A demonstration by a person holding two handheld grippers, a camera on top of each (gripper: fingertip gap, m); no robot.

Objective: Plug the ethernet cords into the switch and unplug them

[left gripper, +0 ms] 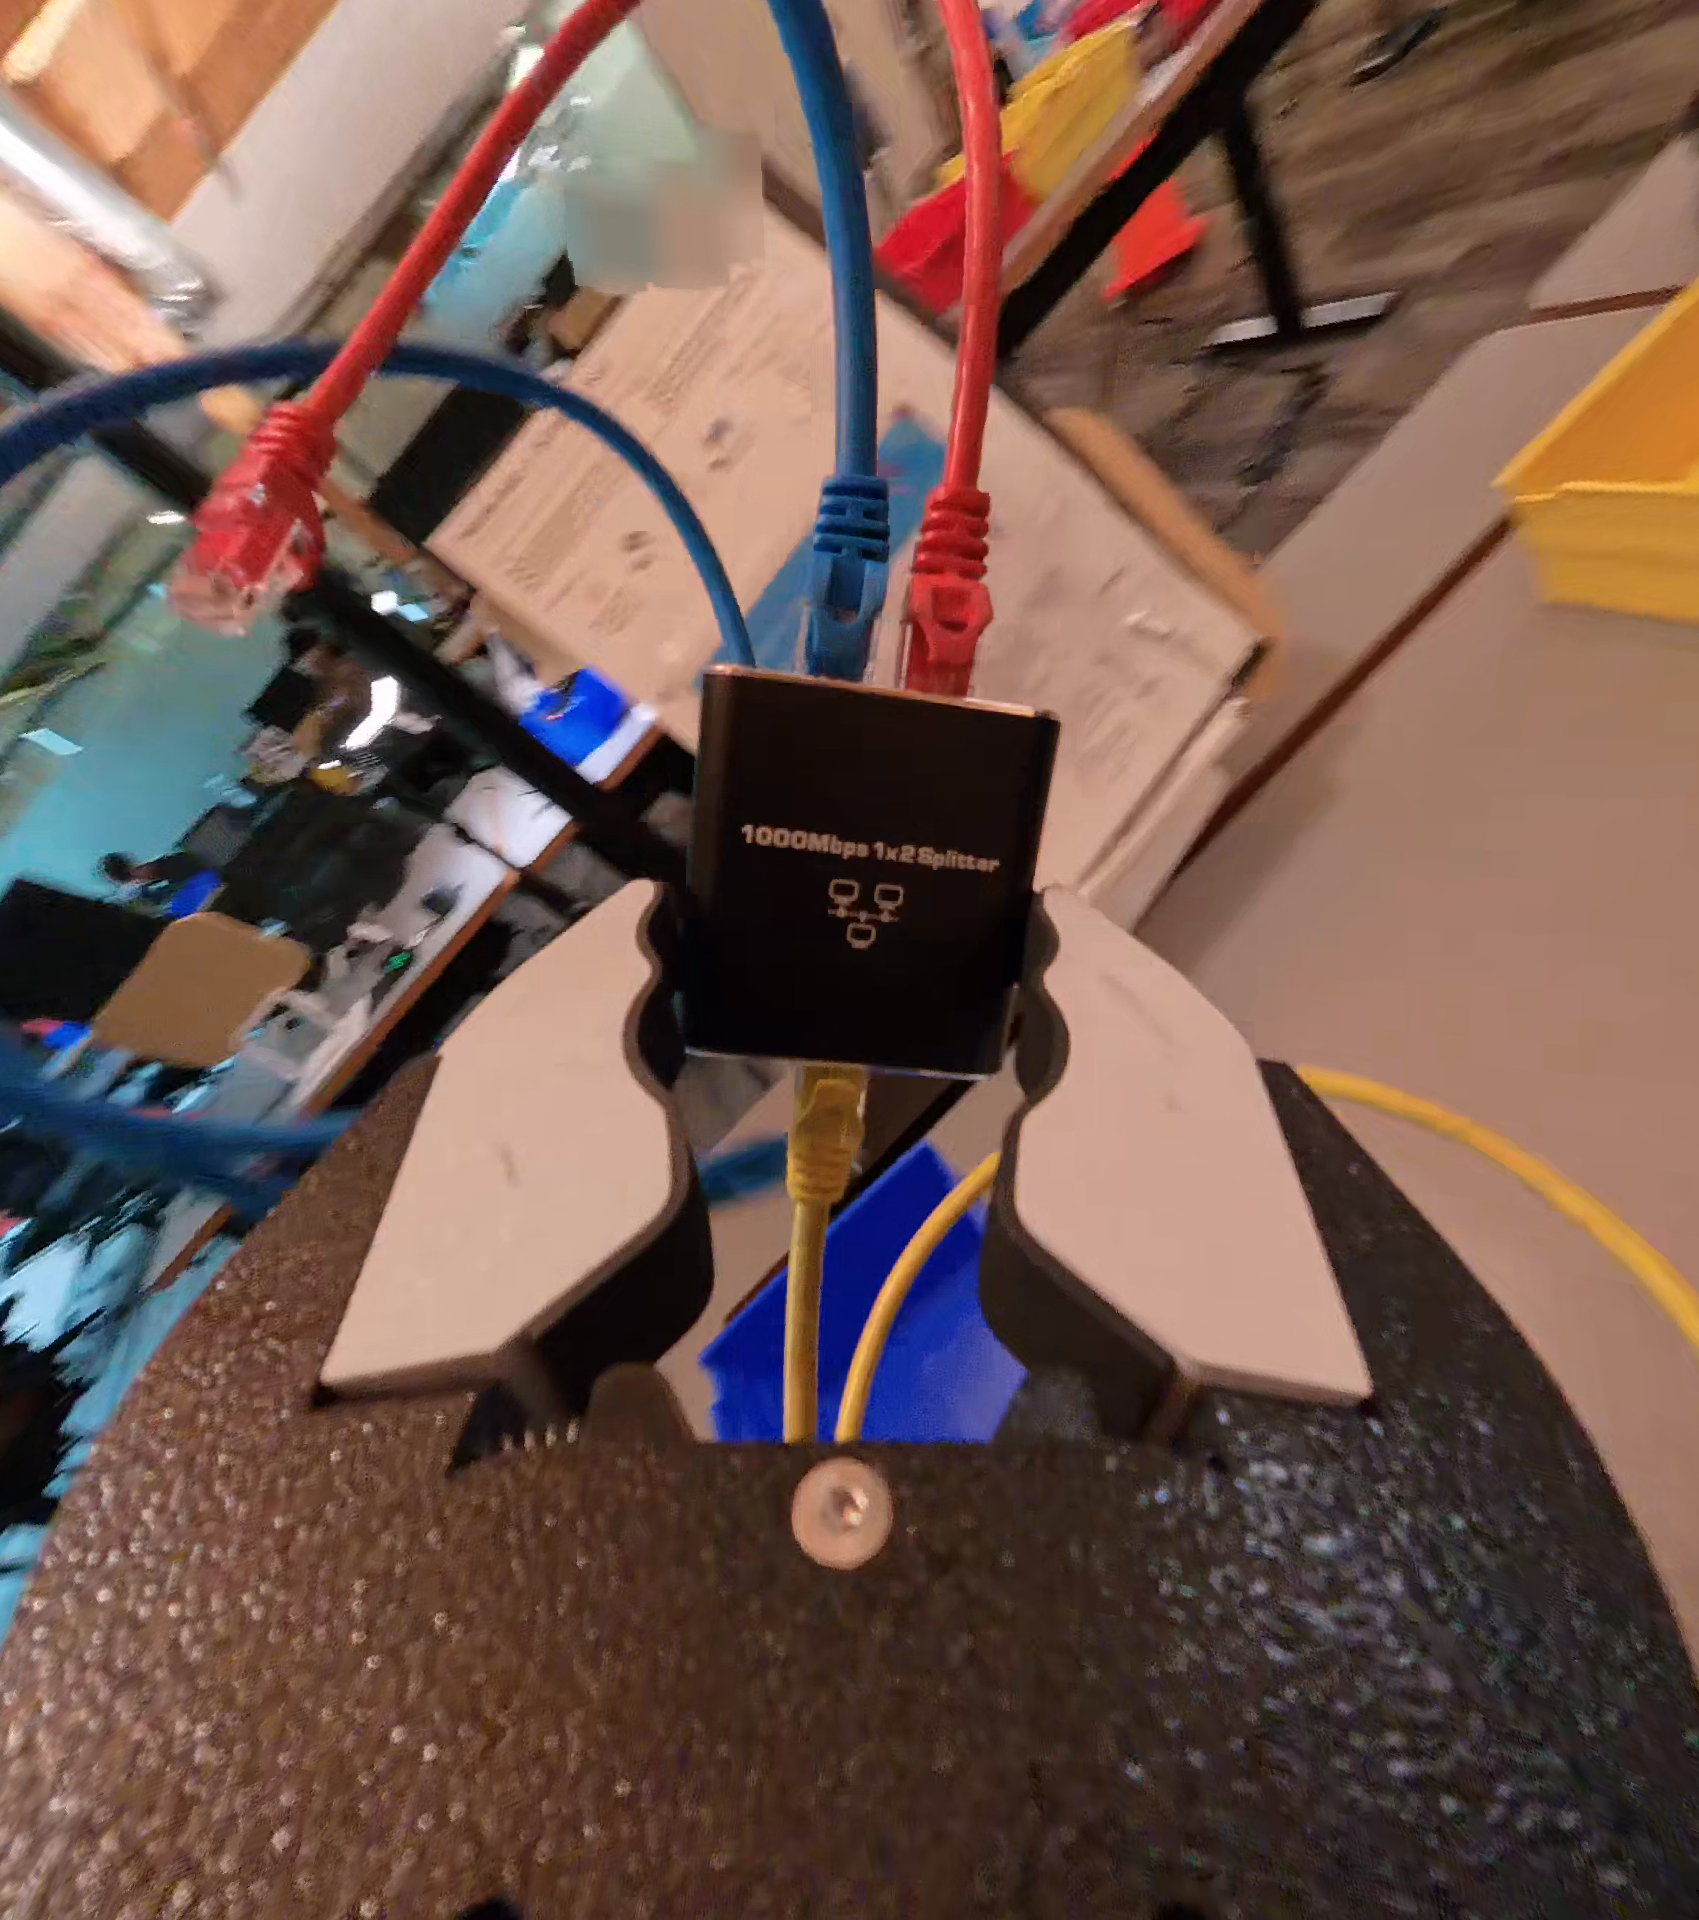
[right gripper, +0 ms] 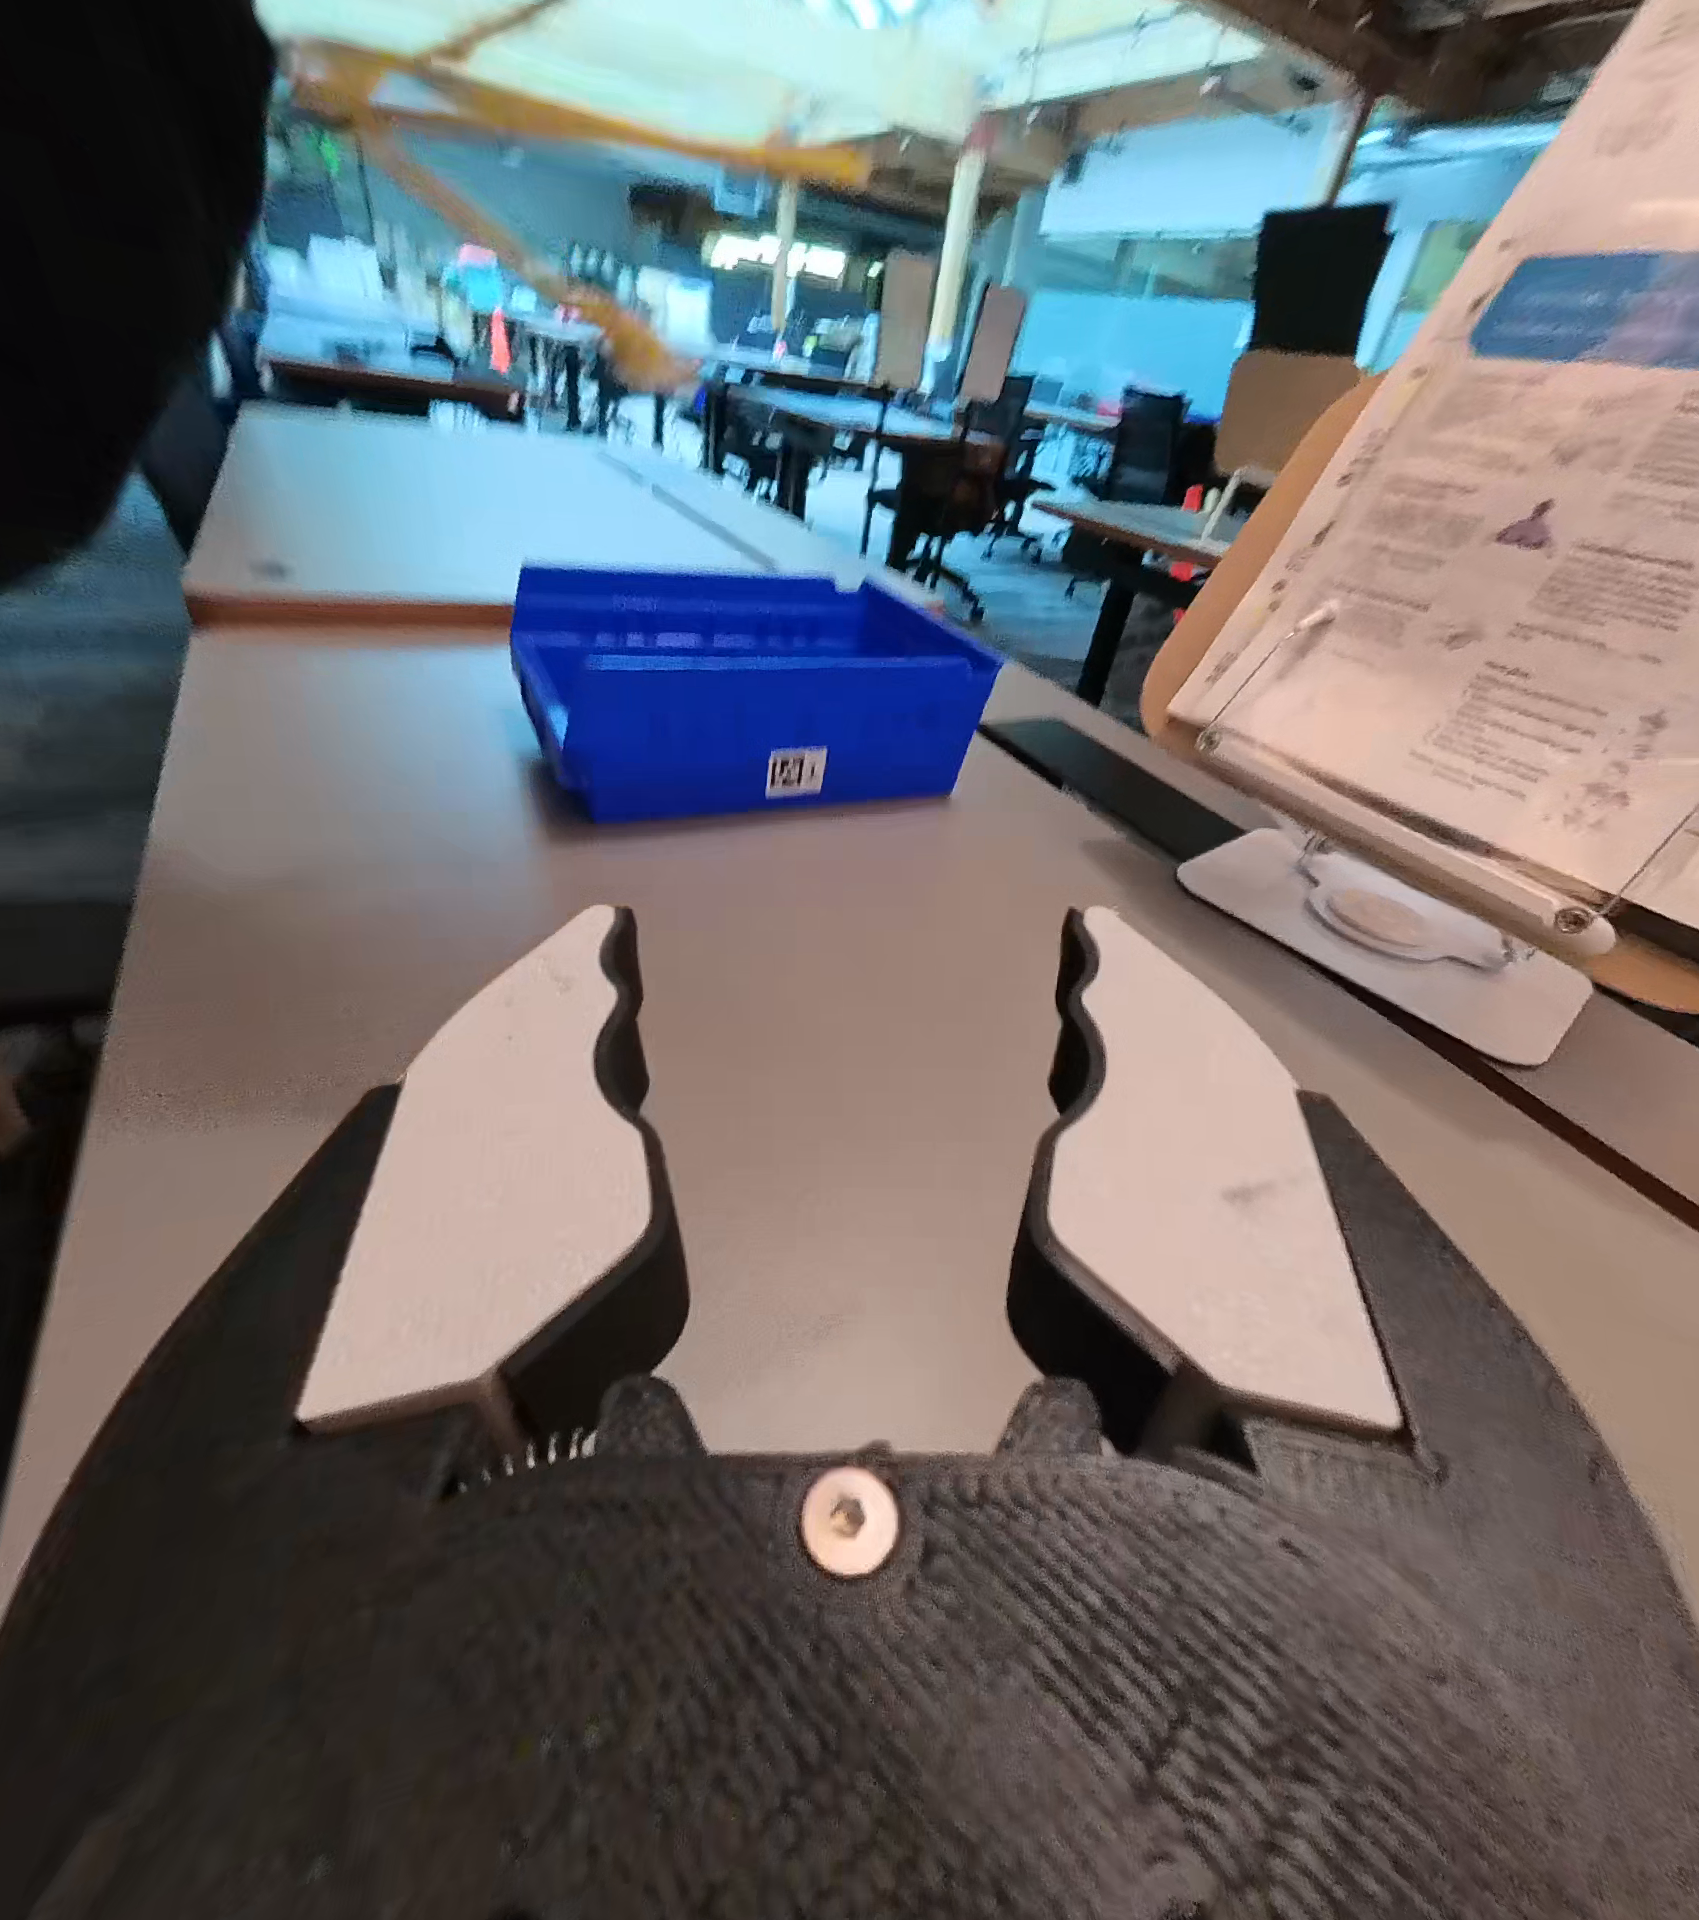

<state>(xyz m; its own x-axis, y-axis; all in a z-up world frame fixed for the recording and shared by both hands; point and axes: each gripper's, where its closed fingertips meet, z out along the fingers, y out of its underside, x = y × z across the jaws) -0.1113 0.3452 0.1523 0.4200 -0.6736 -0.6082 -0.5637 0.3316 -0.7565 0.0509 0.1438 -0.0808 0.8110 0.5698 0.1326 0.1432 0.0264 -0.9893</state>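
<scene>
Switch [left gripper: 866,873], a small black box with white print, sits clamped between our left gripper [left gripper: 850,935] fingers, held up off the table [left gripper: 1510,935]. On its far end a blue cord [left gripper: 850,312] and a red cord [left gripper: 970,312] are plugged in side by side; a yellow cord [left gripper: 809,1247] enters its near end. The red cord's other plug [left gripper: 253,540] hangs free to the left. Our right gripper [right gripper: 850,935] hovers over the table with jaws spread wide and nothing between them, facing a blue bin [right gripper: 751,696]; a document stand [right gripper: 1499,623] is at right.
</scene>
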